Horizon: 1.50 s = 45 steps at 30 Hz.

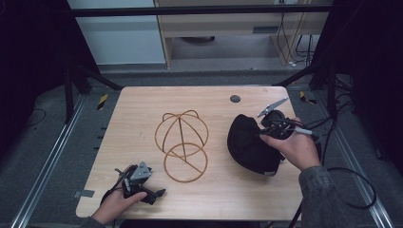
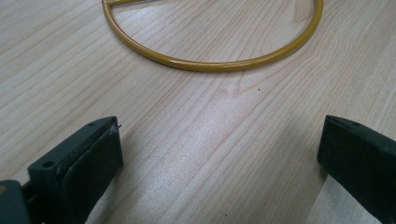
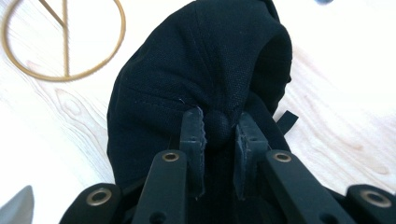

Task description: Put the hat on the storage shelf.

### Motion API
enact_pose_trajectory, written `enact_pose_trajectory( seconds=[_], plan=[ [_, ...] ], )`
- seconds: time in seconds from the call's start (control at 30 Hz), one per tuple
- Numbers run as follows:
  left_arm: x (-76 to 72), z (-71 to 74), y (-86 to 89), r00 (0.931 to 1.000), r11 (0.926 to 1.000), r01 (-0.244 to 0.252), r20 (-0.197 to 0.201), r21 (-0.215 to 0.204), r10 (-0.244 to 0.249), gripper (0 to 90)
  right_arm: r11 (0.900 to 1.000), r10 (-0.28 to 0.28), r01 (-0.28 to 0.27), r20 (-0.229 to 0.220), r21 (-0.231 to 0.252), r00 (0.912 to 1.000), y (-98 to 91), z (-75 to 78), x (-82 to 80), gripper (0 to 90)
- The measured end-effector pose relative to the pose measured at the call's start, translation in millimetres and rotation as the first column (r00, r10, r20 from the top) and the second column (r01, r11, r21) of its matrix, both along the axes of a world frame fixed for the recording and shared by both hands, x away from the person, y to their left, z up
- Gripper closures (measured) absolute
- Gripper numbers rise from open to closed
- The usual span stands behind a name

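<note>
**Right gripper on cap, left idle**

While the left gripper (image 1: 153,194) sits low at the near-left table (image 1: 142,109) edge, jaws spread wide with nothing between, the right gripper (image 3: 219,128) pinches the button atop the black cap (image 1: 249,145). Cap lies right of the gold wire stand (image 1: 183,142), apart from it.
</note>
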<state>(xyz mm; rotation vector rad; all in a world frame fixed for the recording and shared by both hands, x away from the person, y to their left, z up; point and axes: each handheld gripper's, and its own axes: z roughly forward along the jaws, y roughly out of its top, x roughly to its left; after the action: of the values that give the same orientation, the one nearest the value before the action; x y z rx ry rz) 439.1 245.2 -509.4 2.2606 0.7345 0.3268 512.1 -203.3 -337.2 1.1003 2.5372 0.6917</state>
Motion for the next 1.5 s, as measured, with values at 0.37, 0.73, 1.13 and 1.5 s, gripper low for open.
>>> enact_pose_trajectory(
  seconds=[0.37,0.73,1.13,1.5],
  plan=[
    [-0.2,-0.1,-0.1,1.0,1.0,-0.001,-0.001,-0.001,0.001,0.0,0.9952,-0.018,0.008,0.108,0.098,0.994,-13.9,31.6,-24.4,77.1],
    [-0.2,0.0,-0.1,1.0,1.0,-0.001,0.0,-0.001,0.001,0.0,0.9864,-0.037,0.011,0.157,0.164,0.9868,-20.6,46.6,-36.6,77.2],
    [0.0,0.0,0.0,1.0,1.0,0.0,0.001,0.0,0.0,0.0,0.9796,-0.041,-0.003,0.214,0.201,0.976,-16.6,67.0,-41.8,77.4],
    [0.0,0.0,0.0,1.0,1.0,0.0,0.001,0.0,0.0,0.0,0.9711,-0.035,-0.029,0.26,0.237,0.965,-7.7,81.2,-47.3,77.5]
  ],
)
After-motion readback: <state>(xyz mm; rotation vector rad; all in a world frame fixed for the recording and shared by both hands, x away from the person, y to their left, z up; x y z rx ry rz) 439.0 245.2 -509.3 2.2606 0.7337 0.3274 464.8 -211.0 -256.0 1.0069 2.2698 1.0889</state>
